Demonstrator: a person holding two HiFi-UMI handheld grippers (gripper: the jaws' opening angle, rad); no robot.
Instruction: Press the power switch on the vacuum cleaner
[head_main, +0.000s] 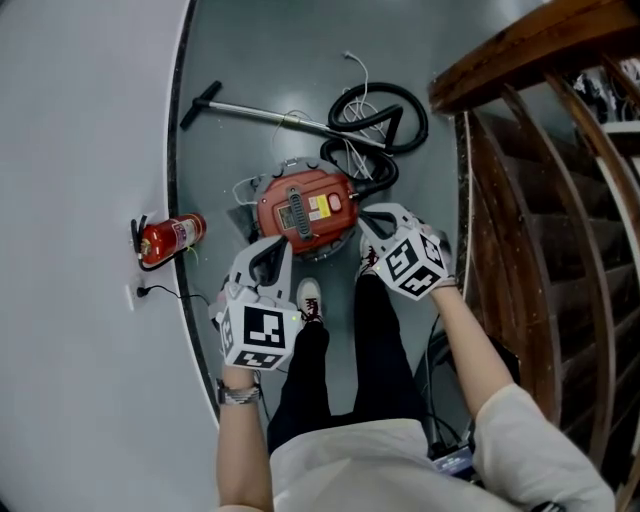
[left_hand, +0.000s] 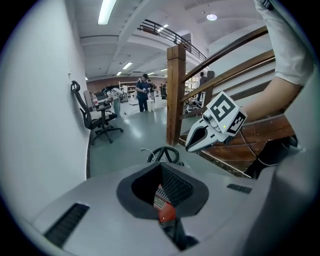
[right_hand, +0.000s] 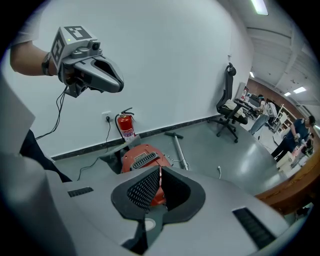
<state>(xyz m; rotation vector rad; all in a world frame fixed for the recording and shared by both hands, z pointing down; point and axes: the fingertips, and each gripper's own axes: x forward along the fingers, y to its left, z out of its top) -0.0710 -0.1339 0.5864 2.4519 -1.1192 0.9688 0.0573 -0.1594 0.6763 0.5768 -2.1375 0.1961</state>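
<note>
vacuum cleaner (head_main: 305, 208): red drum body, lying on the grey floor (head_main: 250, 60) just ahead of the person's shoe (head_main: 310, 298), close to the white wall (head_main: 80, 120) on the left. its black hose (head_main: 415, 115) coils on the far side; a metal wand (head_main: 260, 112) with a t-handle lies beyond, running left toward the wall. the top carries a grey grille and a yellow-and-white label; the power switch itself cannot be singled out.

left gripper (head_main: 272, 250): held above the near left edge of the vacuum, tips aimed at it, no contact seen. its own view shows the ribbed pads closed against each other on nothing, red casing visible beneath.

right gripper (head_main: 372, 222): held above the near right edge of the vacuum, likewise clear of it. its own view shows the pads pressed together, empty, with the vacuum beyond.

surroundings: a red fire extinguisher (head_main: 172, 237) lies at the foot of the wall, left of the vacuum. a wooden stair railing (head_main: 540, 200) runs along the right. an office chair (left_hand: 97, 120) stands far off by the wall
</note>
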